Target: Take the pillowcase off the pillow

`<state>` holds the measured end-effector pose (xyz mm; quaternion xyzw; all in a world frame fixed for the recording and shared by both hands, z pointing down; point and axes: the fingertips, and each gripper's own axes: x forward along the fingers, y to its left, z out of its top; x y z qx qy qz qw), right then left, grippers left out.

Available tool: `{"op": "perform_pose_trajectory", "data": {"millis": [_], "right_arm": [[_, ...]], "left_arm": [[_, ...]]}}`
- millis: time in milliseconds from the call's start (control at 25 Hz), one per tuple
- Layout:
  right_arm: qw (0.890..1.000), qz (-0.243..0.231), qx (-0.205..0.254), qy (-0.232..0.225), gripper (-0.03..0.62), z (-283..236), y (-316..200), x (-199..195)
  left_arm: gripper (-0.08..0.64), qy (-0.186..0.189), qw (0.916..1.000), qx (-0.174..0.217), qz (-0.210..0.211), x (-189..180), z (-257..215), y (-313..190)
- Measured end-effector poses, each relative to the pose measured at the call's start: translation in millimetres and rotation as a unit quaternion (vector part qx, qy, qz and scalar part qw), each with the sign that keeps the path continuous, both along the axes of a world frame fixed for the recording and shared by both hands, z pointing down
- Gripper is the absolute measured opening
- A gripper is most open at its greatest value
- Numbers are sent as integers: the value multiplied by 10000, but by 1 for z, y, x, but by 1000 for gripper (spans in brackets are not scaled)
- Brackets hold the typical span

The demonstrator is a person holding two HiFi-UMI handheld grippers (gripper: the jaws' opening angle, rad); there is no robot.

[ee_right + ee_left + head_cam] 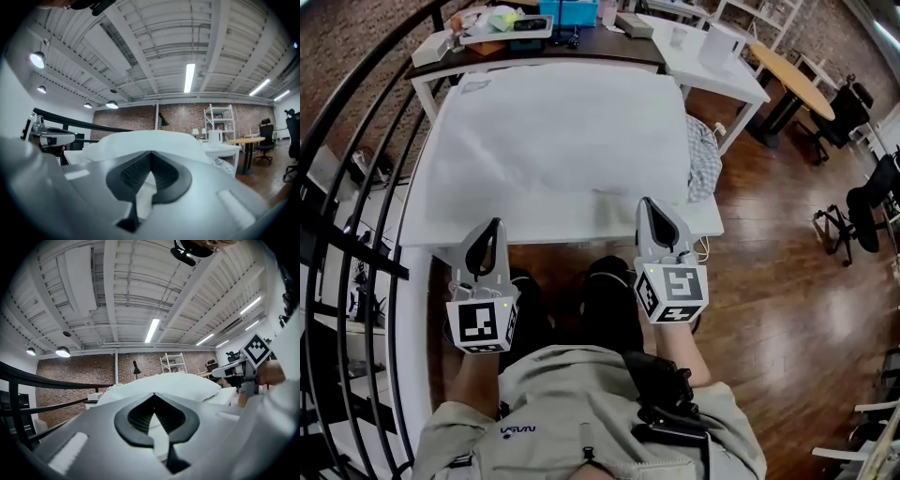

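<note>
A big white pillow (553, 141) in its pillowcase lies flat and covers most of the white table (712, 220). My left gripper (495, 225) is held level at the table's near edge, jaws shut with nothing between them. My right gripper (645, 202) is shut and empty too, with its tip over the pillow's near right edge. The left gripper view shows the shut left gripper (153, 394) with the pillow (173, 383) bulging just ahead. In the right gripper view the shut right gripper (151, 153) faces the pillow (145, 140) in the same way.
A black railing (356, 141) curves along the left. A cluttered desk (516, 28) stands behind the table, and a second white table (712, 56) with a cup is at the back right. A chequered cloth (703, 159) hangs beside the table's right edge. A round wooden table (792, 70) and chairs stand on the wooden floor.
</note>
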<state>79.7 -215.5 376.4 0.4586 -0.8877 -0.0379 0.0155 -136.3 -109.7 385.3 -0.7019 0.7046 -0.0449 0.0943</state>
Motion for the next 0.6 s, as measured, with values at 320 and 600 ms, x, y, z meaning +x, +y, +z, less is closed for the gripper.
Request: {"op": "perform_pose_trajectory", "data": {"millis": [320,600], "right_arm": [[9999,36,-135,4,2,15,-5,4],[9999,27,-160,7,2,20,-8,8]], "left_arm": [[6,-141,9998,-104,72,10,7,-6],[6,-127,9998,-131,79,14,10,-10]]}}
